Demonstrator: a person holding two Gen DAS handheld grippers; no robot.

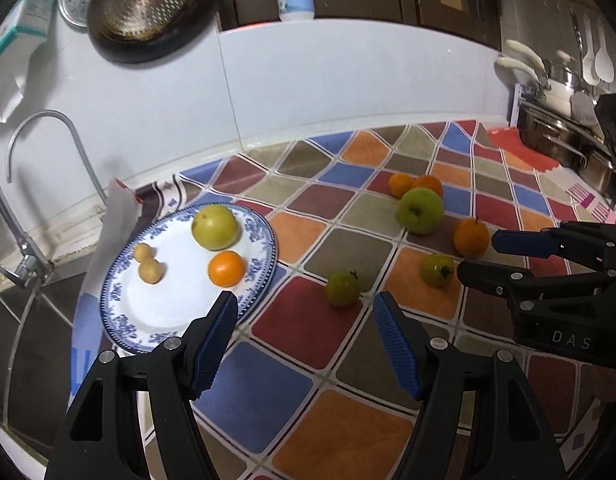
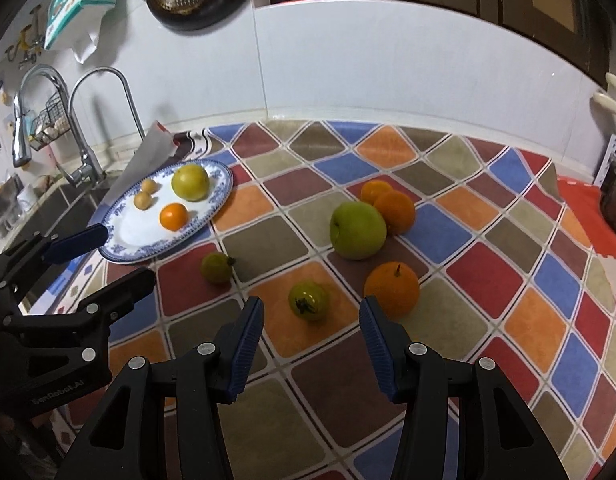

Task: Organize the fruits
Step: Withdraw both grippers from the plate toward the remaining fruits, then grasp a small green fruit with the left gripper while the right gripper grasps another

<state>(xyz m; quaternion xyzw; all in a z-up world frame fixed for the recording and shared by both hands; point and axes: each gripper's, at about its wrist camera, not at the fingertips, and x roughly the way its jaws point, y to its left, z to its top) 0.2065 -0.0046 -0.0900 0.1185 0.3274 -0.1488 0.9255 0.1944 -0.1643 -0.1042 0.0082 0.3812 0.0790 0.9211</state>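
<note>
Both grippers tilt down over the checkered cloth [image 2: 468, 240]. The blue-rimmed plate [image 1: 120, 280] bears four fruits. The left gripper [image 1: 306, 308] and right gripper [image 2: 311, 312] gape empty, near loose green tomatoes [image 2: 308, 301].

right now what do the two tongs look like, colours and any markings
Both are alike: matte black plastic arms with triangular cut-outs and round silver bolt heads, each finger ending in a dark blue ribbed pad. The left tongs carry faint "GenRobot.AI" lettering on the body, seen from the right wrist view. The right tongs show the white letters "DAS" on the body in the left wrist view. No cables or sleeves visible.
</note>
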